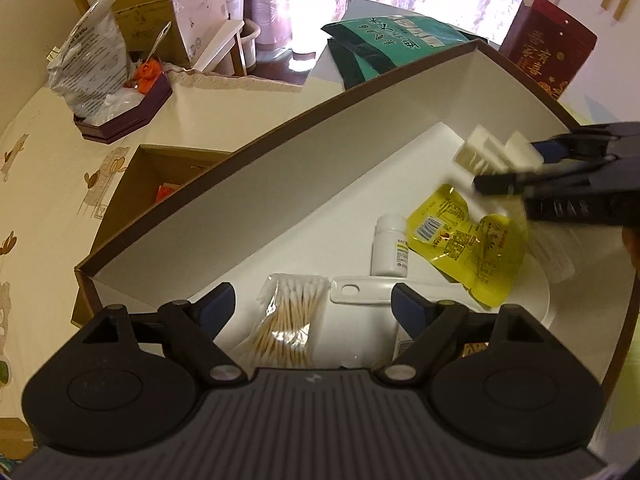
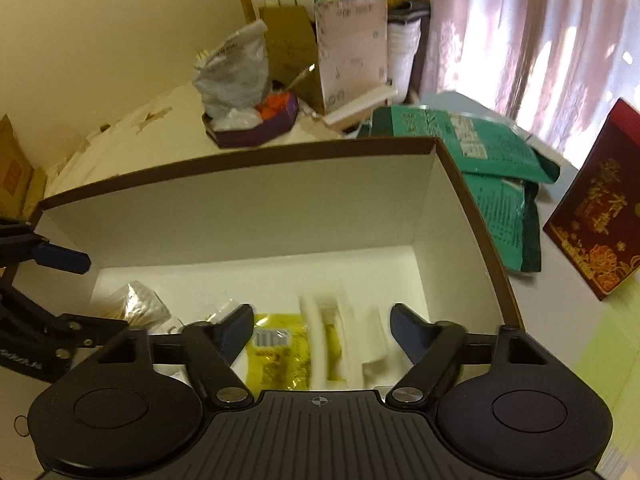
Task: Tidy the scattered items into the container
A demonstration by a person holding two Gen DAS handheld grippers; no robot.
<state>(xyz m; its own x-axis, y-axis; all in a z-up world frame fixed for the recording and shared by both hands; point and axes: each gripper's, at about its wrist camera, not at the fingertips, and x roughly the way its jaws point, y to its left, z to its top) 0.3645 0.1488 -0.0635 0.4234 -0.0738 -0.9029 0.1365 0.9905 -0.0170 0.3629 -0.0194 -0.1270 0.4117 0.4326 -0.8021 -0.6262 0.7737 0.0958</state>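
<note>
My left gripper (image 1: 312, 304) hangs spread wide over the cotton swab bag (image 1: 290, 322) lying in the box (image 1: 256, 184), gripping nothing. My right gripper (image 2: 322, 326) is also agape above the white foam piece (image 2: 344, 340) and yellow packet (image 2: 278, 350) inside.

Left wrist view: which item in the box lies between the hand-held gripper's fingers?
The cotton swab bag, clear with pale sticks; the yellow pouch lies farther right.

Swabs (image 1: 290, 322) and bottle (image 1: 390, 246) inside box (image 1: 224, 200)
</note>
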